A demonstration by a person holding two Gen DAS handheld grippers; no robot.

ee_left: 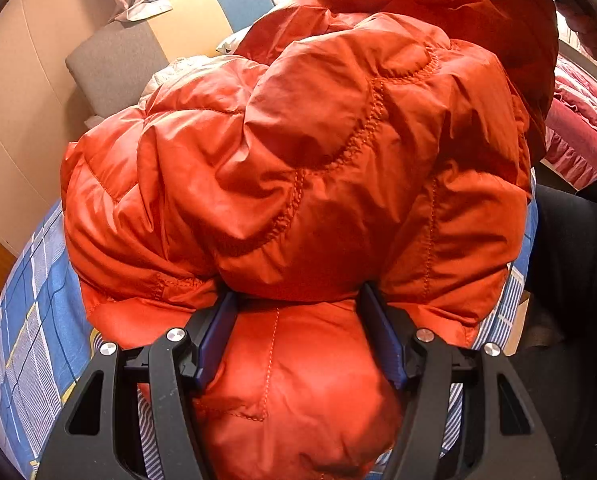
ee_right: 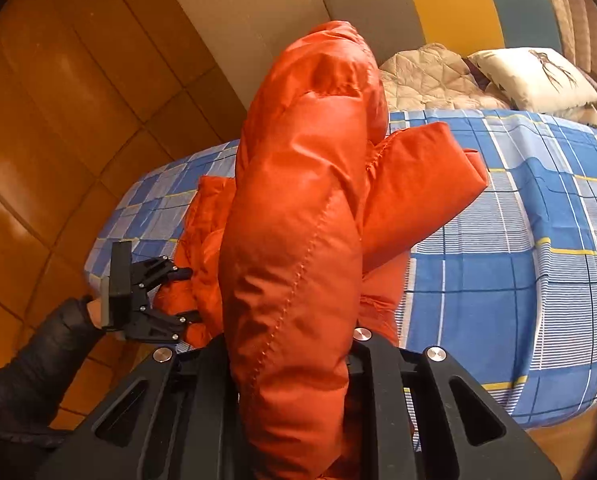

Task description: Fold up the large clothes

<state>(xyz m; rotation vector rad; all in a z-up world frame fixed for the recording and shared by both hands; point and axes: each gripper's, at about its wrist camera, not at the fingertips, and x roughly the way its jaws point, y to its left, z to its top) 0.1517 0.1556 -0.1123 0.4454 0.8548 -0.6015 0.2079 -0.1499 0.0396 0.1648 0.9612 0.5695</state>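
Observation:
A puffy orange jacket (ee_left: 318, 152) lies bunched on a bed with a blue plaid sheet (ee_left: 30, 312). In the left wrist view my left gripper (ee_left: 300, 320) has its blue pads (ee_left: 218, 336) pressed on either side of a thick fold at the jacket's near edge. The right wrist view shows the jacket (ee_right: 298, 220) lifted in a tall roll, with my right gripper (ee_right: 290, 344) shut on its lower part and its fingertips hidden by the fabric. A sleeve (ee_right: 418, 184) hangs out to the right. My left gripper (ee_right: 190, 294) grips the jacket low on the left.
The blue plaid bed sheet (ee_right: 518, 240) stretches right. A beige quilt (ee_right: 426, 76) and a white pillow (ee_right: 534, 76) lie by the grey, yellow and blue headboard (ee_right: 458, 12). Wooden floor (ee_right: 58, 112) is on the left. A dark sleeve (ee_right: 38, 368) holds the left gripper. Pink bedding (ee_left: 578, 136) lies far right.

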